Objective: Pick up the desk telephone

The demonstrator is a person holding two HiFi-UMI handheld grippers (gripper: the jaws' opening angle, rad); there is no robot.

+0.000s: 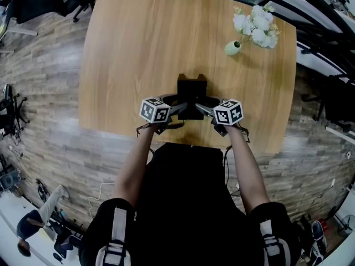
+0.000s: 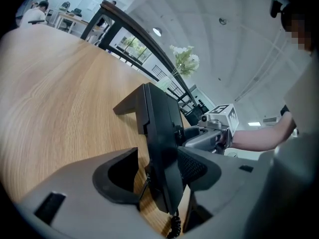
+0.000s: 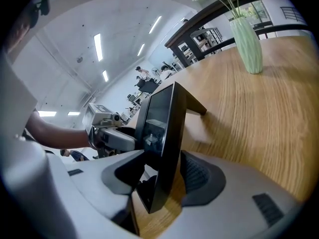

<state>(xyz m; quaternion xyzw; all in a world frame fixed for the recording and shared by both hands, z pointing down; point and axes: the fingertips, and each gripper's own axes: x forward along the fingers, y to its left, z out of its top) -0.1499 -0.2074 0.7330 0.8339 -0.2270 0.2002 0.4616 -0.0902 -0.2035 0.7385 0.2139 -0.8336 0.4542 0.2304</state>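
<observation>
the person wears a black short-sleeved top with a pale grey strap at each shoulder. the left hand-held gripper and right hand-held gripper have light grey shells, dark ribbed pads and a marker cube of black-and-white squares.

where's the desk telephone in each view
head view: desk telephone just above centre, seen from above
left gripper view: desk telephone lower middle, edge-on
right gripper view: desk telephone lower middle, edge-on
shared landmark: flower vase, beyond it in all three
</observation>
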